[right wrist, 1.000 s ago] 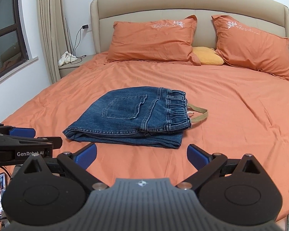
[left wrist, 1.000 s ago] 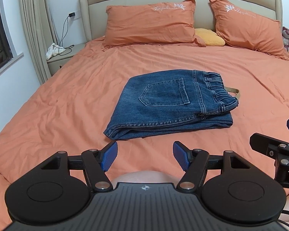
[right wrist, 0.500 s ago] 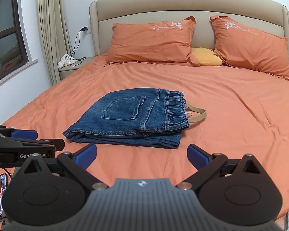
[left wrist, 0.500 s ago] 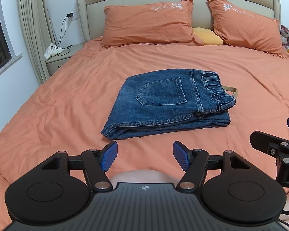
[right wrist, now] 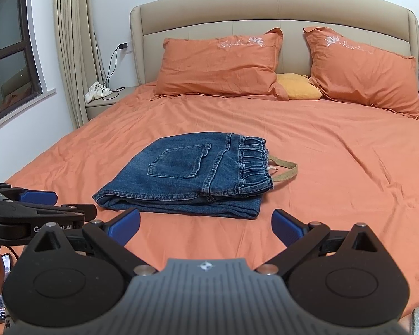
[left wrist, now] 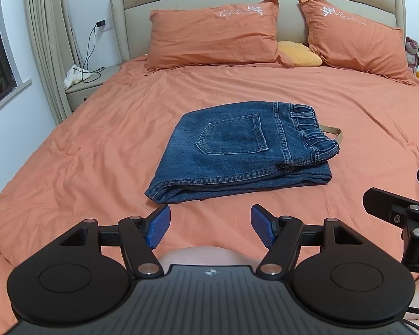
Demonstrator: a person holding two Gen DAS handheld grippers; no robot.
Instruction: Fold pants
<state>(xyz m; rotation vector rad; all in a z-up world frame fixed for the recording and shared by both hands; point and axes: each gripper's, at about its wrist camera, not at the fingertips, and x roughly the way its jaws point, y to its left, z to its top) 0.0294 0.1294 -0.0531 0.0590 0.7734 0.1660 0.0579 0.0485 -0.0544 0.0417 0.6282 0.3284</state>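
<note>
Blue denim pants (left wrist: 237, 150) lie folded in a compact stack in the middle of the orange bed, back pocket up, elastic waistband to the right; they also show in the right wrist view (right wrist: 190, 176). A tan strap (left wrist: 333, 132) pokes out beside the waistband. My left gripper (left wrist: 211, 224) is open and empty, held near the bed's front edge, short of the pants. My right gripper (right wrist: 205, 224) is open and empty, also in front of the pants. Each gripper shows at the edge of the other's view.
Two orange pillows (left wrist: 215, 36) and a small yellow cushion (left wrist: 299, 53) lean on the beige headboard (right wrist: 265, 8). A nightstand (right wrist: 109, 100) with a white cloth and charger cable stands at the left, next to curtains and a window.
Both grippers have drawn slightly back and shifted, so the pants sit a little farther off in both views. The pants have not moved. Both grippers stay open.
</note>
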